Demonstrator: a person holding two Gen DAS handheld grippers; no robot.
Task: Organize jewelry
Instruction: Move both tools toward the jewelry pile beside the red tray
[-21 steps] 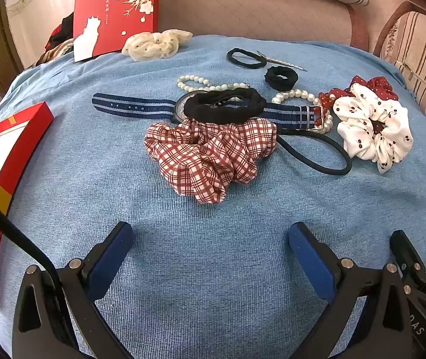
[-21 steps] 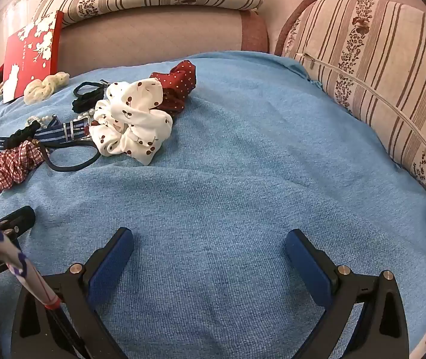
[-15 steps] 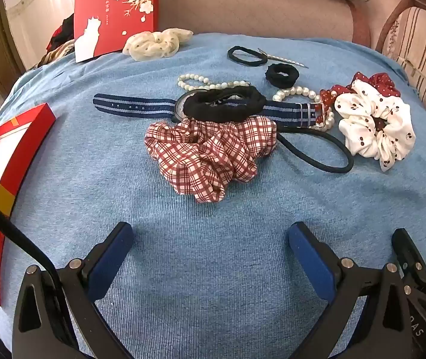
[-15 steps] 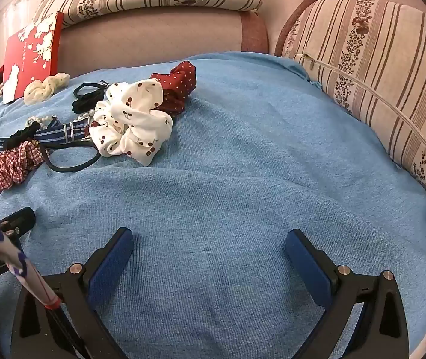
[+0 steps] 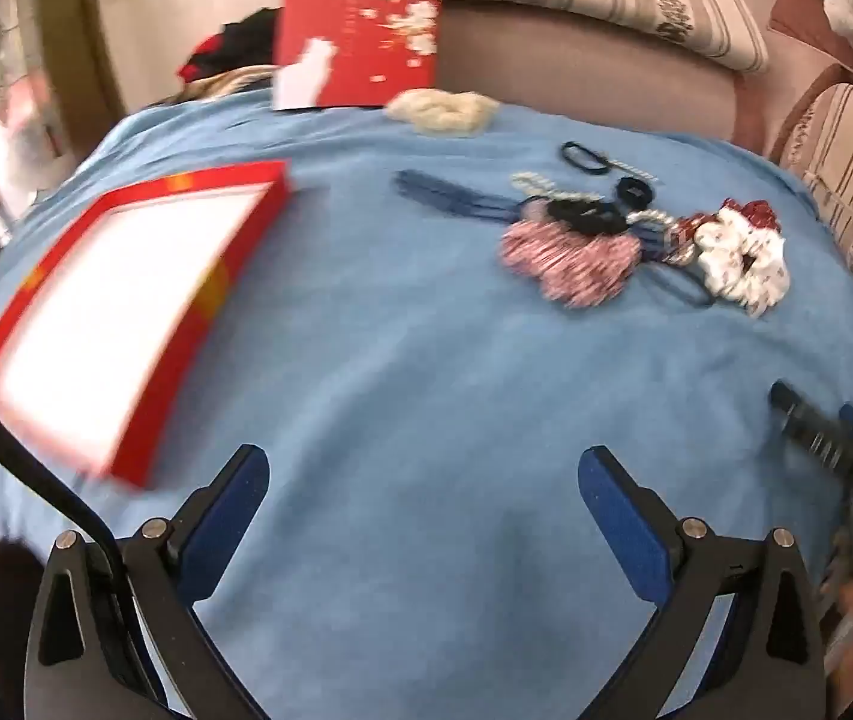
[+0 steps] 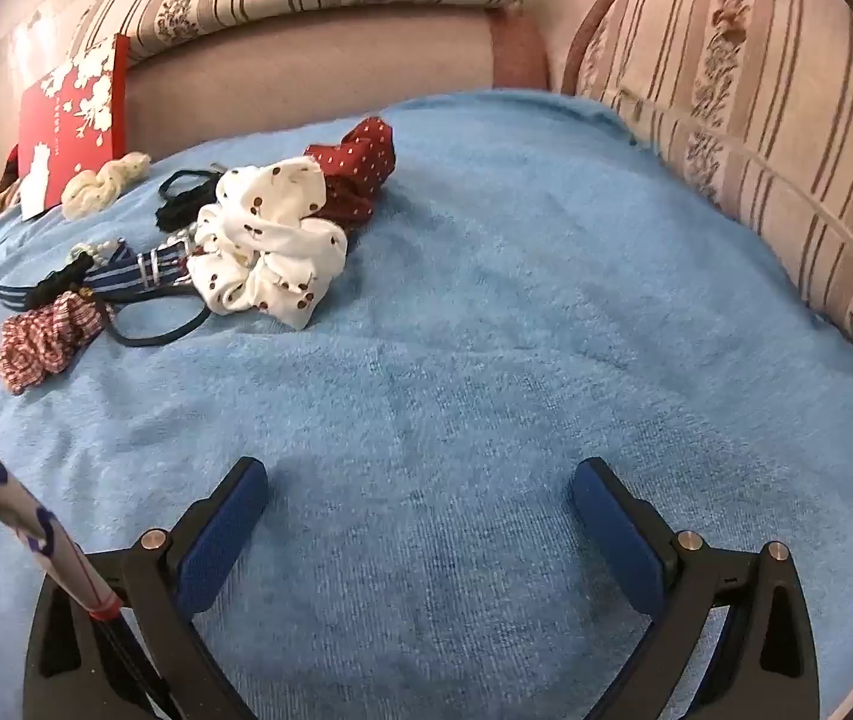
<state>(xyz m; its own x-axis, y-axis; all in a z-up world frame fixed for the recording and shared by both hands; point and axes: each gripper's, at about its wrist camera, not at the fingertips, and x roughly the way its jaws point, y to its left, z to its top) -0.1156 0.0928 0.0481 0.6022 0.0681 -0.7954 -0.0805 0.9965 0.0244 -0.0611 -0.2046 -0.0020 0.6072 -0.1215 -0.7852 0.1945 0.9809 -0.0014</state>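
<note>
Both your left gripper (image 5: 423,498) and right gripper (image 6: 417,507) hover spread wide and empty over bare blue towel-covered sofa seat (image 6: 486,330). The pile of scrunchies, pearls and striped strap (image 5: 618,234) sits ahead, right of the red-rimmed open shallow box (image 5: 144,372). No writing is legible.

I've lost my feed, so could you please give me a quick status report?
Left gripper open, empty. Right gripper open, empty. Accessory pile untouched on blue blanket; red box open. Nothing in the way.
</note>
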